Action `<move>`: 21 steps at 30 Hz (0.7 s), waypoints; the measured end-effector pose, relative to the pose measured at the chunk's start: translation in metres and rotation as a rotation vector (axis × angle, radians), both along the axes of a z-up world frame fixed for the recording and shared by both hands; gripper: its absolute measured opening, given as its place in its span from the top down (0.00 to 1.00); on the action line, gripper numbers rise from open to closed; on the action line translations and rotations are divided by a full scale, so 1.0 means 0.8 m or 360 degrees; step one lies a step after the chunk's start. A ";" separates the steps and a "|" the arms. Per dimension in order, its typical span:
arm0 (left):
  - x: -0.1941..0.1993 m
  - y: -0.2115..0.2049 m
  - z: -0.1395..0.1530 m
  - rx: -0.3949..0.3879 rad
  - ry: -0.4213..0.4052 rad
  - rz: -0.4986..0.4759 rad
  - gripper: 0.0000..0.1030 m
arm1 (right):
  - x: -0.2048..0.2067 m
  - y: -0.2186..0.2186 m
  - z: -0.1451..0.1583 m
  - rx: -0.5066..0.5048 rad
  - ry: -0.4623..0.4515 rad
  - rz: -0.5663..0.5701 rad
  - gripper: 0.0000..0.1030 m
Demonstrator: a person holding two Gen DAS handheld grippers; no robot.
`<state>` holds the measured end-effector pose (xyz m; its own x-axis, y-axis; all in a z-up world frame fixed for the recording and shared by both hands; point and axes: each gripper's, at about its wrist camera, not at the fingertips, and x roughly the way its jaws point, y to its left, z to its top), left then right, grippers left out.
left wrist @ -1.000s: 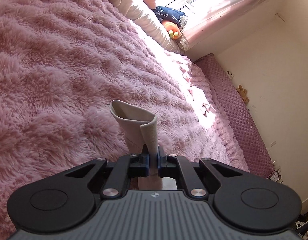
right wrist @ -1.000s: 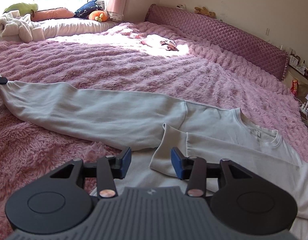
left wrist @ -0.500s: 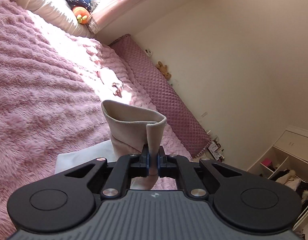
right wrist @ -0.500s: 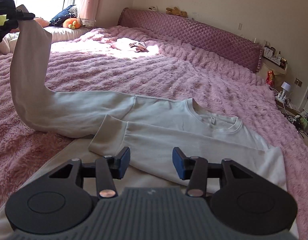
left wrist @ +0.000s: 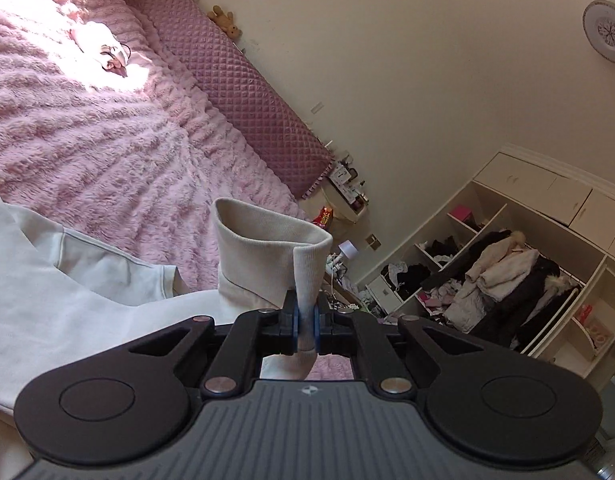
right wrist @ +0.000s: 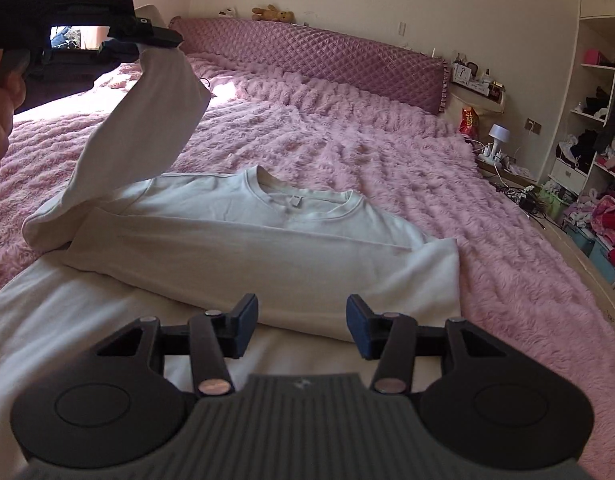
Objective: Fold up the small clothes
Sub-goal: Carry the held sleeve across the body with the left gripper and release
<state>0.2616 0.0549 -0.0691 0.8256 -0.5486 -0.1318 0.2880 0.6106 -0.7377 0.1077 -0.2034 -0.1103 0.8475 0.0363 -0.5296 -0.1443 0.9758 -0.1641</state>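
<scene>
A cream long-sleeved sweatshirt (right wrist: 243, 216) lies flat on the pink fluffy bed, neckline facing away. One sleeve (right wrist: 267, 256) is folded across its chest. My left gripper (left wrist: 305, 320) is shut on the ribbed cuff (left wrist: 267, 256) of the other sleeve and holds it high above the body; in the right wrist view the left gripper (right wrist: 147, 34) is at the upper left with the sleeve (right wrist: 147, 120) hanging from it. My right gripper (right wrist: 301, 330) is open and empty, just above the sweatshirt's lower part.
The pink fluffy blanket (right wrist: 347, 140) covers the bed. A quilted purple headboard cushion (right wrist: 315, 60) runs along the wall. A small garment (left wrist: 107, 46) lies in sunlight far off. Open shelves with clothes (left wrist: 503, 276) stand to the right past the bed edge.
My left gripper has lifted the sleeve cuff off the bed and swung it up and over toward the sweatshirt's body. My right gripper has shifted right along the shirt, still open.
</scene>
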 end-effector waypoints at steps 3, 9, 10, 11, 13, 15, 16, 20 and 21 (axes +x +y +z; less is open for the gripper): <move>0.008 -0.051 -0.016 0.0101 0.0019 -0.0090 0.94 | -0.005 -0.033 -0.008 0.0023 0.0014 -0.0064 0.55; 0.018 -0.132 -0.055 0.0284 0.0075 -0.0255 0.94 | -0.008 -0.089 -0.031 0.0093 0.0057 -0.0212 0.55; 0.017 -0.147 -0.064 0.0328 0.0081 -0.0286 0.94 | -0.010 -0.097 -0.035 0.0104 0.0066 -0.0235 0.55; 0.019 -0.156 -0.070 0.0354 0.0090 -0.0305 0.94 | -0.010 -0.105 -0.038 0.0110 0.0075 -0.0252 0.55; 0.012 -0.181 -0.087 0.0408 0.0114 -0.0352 0.94 | -0.010 -0.117 -0.044 0.0105 0.0082 -0.0278 0.55; 0.012 -0.196 -0.100 0.0454 0.0141 -0.0379 0.94 | -0.012 -0.126 -0.048 0.0092 0.0084 -0.0297 0.55; 0.014 -0.201 -0.105 0.0463 0.0152 -0.0386 0.94 | -0.014 -0.132 -0.049 0.0087 0.0087 -0.0308 0.55; 0.019 -0.228 -0.123 0.0535 0.0218 -0.0435 0.93 | -0.017 -0.146 -0.050 0.0082 0.0087 -0.0352 0.55; 0.023 -0.236 -0.127 0.0581 0.0261 -0.0462 0.87 | -0.017 -0.149 -0.050 0.0082 0.0085 -0.0364 0.55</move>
